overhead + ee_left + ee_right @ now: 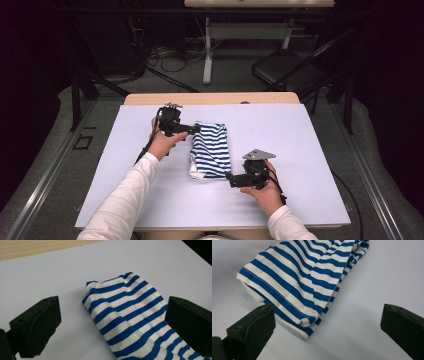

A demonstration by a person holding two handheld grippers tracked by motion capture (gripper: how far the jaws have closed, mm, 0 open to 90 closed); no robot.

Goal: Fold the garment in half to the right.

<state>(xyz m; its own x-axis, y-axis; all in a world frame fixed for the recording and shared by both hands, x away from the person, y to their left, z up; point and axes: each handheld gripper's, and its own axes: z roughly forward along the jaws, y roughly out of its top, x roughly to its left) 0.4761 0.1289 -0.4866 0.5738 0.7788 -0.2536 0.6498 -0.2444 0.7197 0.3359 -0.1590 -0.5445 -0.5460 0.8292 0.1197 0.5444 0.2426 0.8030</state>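
**Striped cloth lies folded mid-table, both claws open**

Striped cloth (211, 150), blue and white, rests folded on the white table (300, 150). Left claw (196, 129) hovers at its far left corner, jaws spread wide over the fabric. Right claw (229, 177) sits just beside the near corner, jaws wide apart, gripping nothing.

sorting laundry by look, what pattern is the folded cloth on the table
Blue and white stripes on the folded cloth, clearest in the right gripper view.
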